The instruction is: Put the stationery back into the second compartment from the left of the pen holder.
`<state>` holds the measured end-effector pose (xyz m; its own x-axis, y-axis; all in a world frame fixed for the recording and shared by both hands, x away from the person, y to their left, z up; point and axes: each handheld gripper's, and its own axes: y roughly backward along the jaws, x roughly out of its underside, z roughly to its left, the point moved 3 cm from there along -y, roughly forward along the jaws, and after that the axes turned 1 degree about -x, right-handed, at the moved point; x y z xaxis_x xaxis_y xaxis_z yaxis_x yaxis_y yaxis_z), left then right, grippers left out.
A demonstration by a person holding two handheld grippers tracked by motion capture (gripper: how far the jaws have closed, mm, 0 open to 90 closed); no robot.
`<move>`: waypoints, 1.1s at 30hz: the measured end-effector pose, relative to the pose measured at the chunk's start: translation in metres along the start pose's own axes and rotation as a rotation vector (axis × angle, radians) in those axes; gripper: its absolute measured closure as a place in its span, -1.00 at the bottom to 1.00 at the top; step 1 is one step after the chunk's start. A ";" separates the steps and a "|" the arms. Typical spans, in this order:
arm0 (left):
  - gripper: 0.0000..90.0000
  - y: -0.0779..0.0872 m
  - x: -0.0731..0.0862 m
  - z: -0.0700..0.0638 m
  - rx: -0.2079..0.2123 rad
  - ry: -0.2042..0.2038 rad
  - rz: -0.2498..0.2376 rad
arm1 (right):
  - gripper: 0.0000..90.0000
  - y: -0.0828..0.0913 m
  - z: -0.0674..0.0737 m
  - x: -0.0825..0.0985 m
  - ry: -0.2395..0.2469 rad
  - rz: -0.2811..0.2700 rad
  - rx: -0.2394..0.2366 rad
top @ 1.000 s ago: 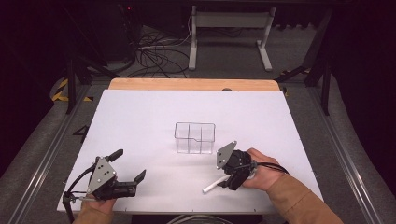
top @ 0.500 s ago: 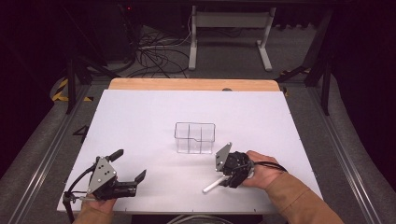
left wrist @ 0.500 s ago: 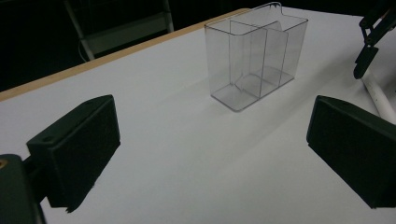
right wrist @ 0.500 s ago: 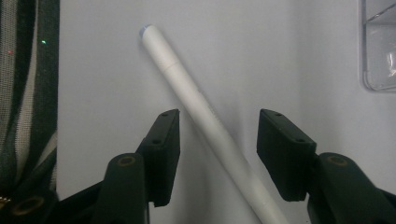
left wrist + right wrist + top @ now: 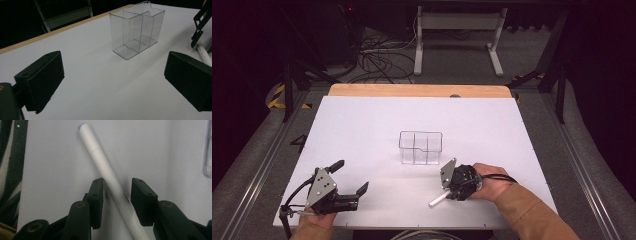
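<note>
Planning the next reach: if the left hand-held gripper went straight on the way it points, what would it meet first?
Probably the clear plastic divided box, dead ahead of the left hand-held gripper; depth is uncertain.

High view looks down on the table (image 5: 362, 120) (shared); gripper cameras sit close, low.

Bright, evenly lit table (image 5: 362, 125) (dark surroundings); soft shadows, slightly blurry close-ups.

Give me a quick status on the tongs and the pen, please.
Right tongs closing around white pen, gap remaining. Left tongs open, idle. Nothing blocking.
</note>
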<state>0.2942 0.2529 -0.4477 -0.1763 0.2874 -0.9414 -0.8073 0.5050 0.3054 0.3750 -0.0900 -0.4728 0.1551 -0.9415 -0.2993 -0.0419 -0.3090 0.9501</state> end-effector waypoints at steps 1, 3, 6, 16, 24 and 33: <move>-0.92 0.000 0.000 0.000 0.000 0.000 -0.001 | 0.41 -0.001 0.000 0.000 0.005 -0.012 -0.001; -0.92 0.000 0.000 0.000 0.000 0.000 -0.001 | 0.44 -0.002 0.000 -0.001 0.022 0.001 -0.009; -0.92 0.000 0.000 0.000 0.000 0.001 -0.001 | 0.46 -0.001 0.000 -0.001 0.031 0.003 -0.015; -0.92 0.000 0.000 0.000 -0.002 0.001 0.001 | 0.53 -0.001 0.000 -0.001 0.082 -0.006 -0.024; -0.92 0.000 0.000 0.000 -0.002 0.001 0.002 | 0.60 -0.002 0.000 -0.001 0.124 -0.018 -0.030; -0.92 0.000 0.000 0.000 -0.002 0.000 0.002 | 0.74 -0.002 0.003 0.000 0.152 -0.029 -0.037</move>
<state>0.2942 0.2528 -0.4480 -0.1780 0.2887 -0.9407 -0.8082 0.5025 0.3071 0.3722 -0.0895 -0.4750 0.3031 -0.9002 -0.3126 0.0011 -0.3277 0.9448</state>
